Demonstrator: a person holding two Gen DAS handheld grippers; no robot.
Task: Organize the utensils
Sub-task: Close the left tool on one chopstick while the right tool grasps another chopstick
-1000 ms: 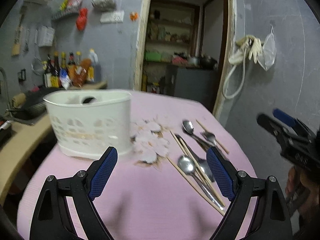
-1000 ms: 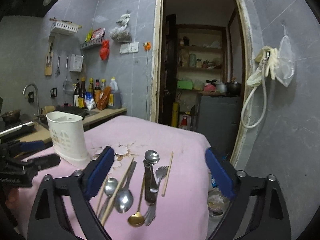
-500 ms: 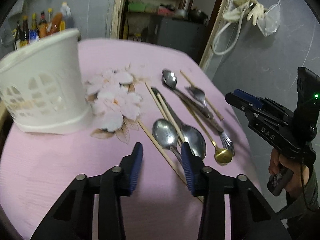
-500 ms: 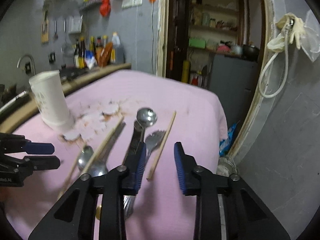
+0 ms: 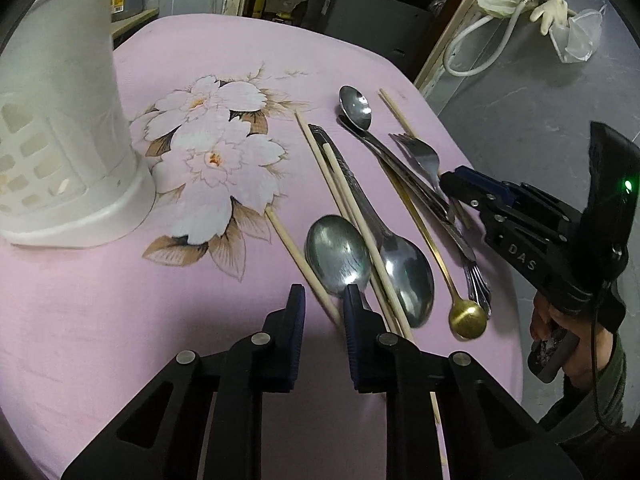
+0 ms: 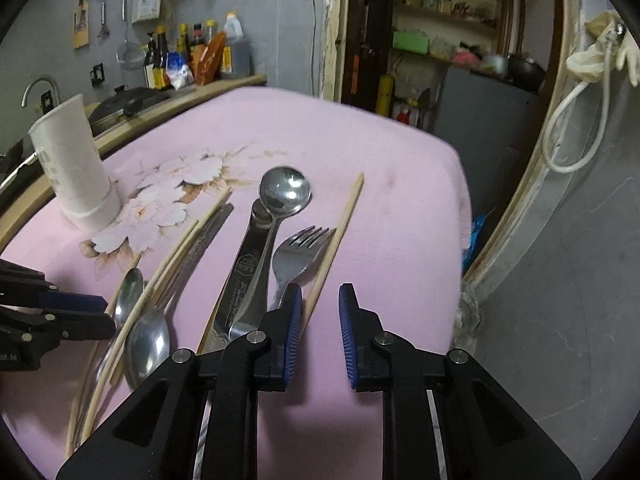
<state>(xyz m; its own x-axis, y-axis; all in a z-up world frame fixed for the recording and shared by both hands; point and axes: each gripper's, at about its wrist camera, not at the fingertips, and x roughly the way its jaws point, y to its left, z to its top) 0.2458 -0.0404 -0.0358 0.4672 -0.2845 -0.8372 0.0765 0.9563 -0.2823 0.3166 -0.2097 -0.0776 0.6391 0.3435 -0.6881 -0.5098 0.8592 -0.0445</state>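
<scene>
Fingers, left: left gripper (image 5: 323, 306) is closing, gap narrow, nothing pinched; its right finger tip sits at the near end of a loose chopstick (image 5: 298, 258) and just short of the nearest spoon (image 5: 338, 256).
Fingers, right: right gripper (image 6: 319, 306) is closing too, only pink cloth in the gap; a single chopstick (image 6: 338, 236) runs just beside its left finger, with the fork (image 6: 294, 256) on the far side of that finger.
Utensils: spoons, fork, gold spoon (image 5: 466, 320) and chopsticks lie heaped and crossing on the right half of the table (image 5: 120, 320), handles overlapping.
Holder: white slotted utensil holder (image 5: 60, 128) stands upright at the table's left, well apart from the heap.
Step in hand (judged): each gripper is settling on one piece to lift.
Doing it well: each pair of fingers should straddle one shaft before shutting; at present neither does. Thin flat pieces want the tips pressed to the cloth.
Order: topmost pieces first, since the chopsticks rest across spoon handles.
Risk: dragging a neighbour along, or rolling the chopstick off the table edge at right.
Spacing: the two grippers work near each other over one heap; staggered lifts would avoid a knock.
</scene>
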